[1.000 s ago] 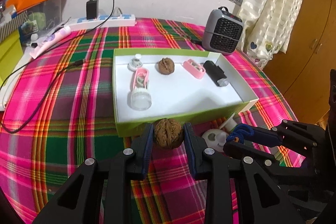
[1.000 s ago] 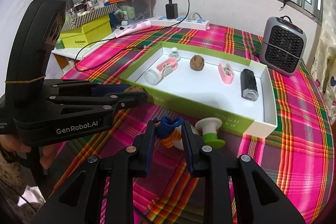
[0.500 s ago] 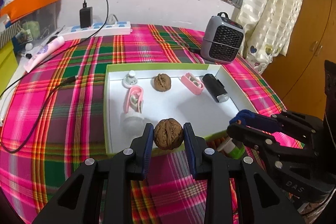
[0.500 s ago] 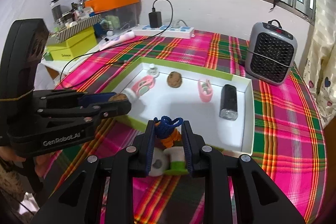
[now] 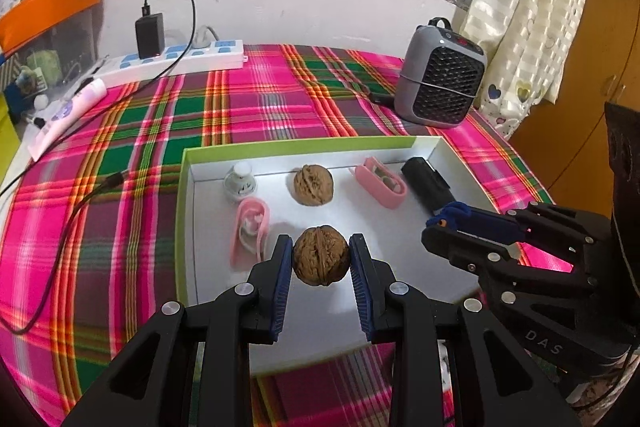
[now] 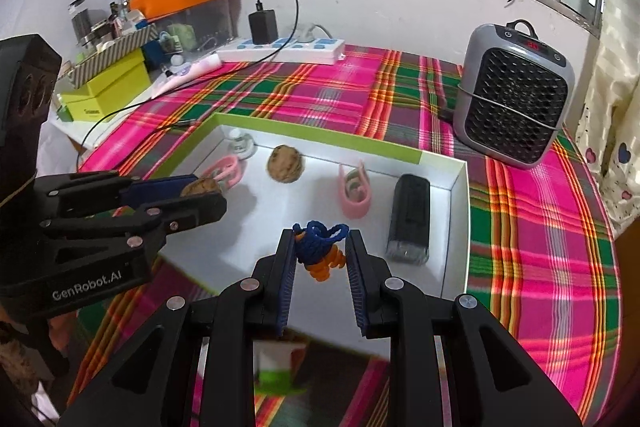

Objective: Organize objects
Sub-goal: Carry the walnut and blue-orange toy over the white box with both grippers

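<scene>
The round brown wrinkly walnut (image 5: 321, 260) is pinched between the left gripper (image 5: 321, 263) pads, up over the white-floored, green-rimmed cardboard tray (image 5: 256, 147). The right gripper (image 6: 320, 255) is clamped on a small blue-and-orange knitted toy (image 6: 320, 251), also above the tray, near a black cylinder (image 6: 409, 217) lying inside.

The white floor of the box (image 5: 400, 227) is bare in the middle and at 6 o'clock, so a gripper can go down there. A walnut (image 5: 313, 184) sits at 12 o'clock. Two pink cases (image 5: 250, 233) (image 5: 381, 182) lie at 9 and 1 o'clock. A black case (image 5: 426, 183) blocks 2 o'clock. The heater (image 5: 440, 85) stands past the far wall.
</scene>
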Motion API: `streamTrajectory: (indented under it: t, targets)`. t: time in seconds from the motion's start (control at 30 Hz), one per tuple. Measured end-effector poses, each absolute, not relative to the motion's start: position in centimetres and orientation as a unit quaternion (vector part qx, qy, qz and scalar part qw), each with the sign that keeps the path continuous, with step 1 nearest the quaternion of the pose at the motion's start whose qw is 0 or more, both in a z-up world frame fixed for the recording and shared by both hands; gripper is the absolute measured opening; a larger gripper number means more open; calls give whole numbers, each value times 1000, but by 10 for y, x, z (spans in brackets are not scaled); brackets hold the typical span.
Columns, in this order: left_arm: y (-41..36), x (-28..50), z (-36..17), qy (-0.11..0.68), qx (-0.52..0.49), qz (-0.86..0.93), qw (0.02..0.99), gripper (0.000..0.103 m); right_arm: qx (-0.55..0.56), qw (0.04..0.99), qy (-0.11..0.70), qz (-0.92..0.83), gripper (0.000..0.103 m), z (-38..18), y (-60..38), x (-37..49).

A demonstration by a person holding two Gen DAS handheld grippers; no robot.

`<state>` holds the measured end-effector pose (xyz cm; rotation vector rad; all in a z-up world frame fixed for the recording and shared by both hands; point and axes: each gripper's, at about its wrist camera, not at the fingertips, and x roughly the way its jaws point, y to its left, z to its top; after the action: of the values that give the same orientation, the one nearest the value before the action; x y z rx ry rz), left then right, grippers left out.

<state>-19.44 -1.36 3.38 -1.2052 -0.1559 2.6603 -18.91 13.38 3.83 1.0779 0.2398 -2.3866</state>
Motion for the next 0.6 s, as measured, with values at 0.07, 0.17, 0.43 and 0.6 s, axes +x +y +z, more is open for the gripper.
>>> streamTrajectory:
  t: [0.07, 0.17, 0.43, 0.6]
  targets:
    - [-13, -201, 30, -48, -414, 903, 106, 27, 398, 252, 92, -877, 26, 36, 132, -195]
    - [-13, -208, 24, -45, -422, 900, 100, 27, 402, 251, 95, -875, 26, 33, 130, -202]
    - [-12, -218, 16, -35, -427, 899, 91, 27, 413, 255, 103, -868, 26, 22, 125, -215]
    - [-9, -221, 15, -24, -425, 900, 88, 27, 420, 250, 107, -866, 26, 15, 124, -220]
